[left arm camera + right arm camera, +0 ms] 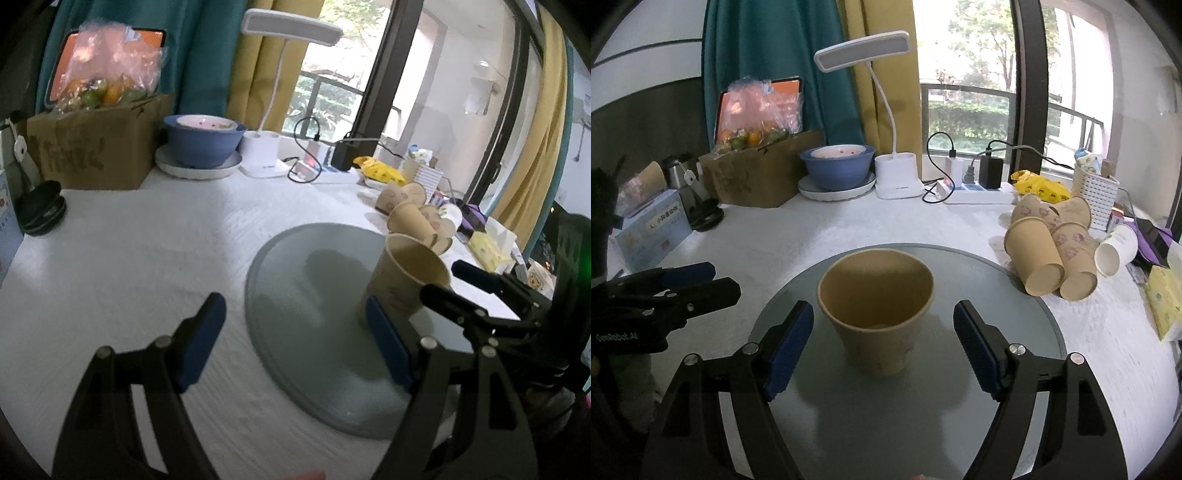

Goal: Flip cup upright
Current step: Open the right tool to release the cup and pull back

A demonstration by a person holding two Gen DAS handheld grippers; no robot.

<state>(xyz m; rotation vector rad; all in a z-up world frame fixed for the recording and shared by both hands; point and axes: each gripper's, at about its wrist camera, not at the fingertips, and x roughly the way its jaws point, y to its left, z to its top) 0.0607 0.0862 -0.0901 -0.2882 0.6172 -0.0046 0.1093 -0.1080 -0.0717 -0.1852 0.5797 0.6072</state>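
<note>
Cup (875, 308) stands mouth-up at centre frame on the grey round mat (1015, 332), apart from both blue pads of the wide right tongs (882, 347), so back straight out without brushing it; left tongs (295, 339) also gape wide.

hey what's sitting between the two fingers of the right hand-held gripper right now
The brown paper cup stands upright on the grey round tray, between the open right hand-held gripper's blue pads, with a gap on each side. The right wrist view shows this.

Plain tan cup (875, 310), grey tray (1027, 314)
</note>
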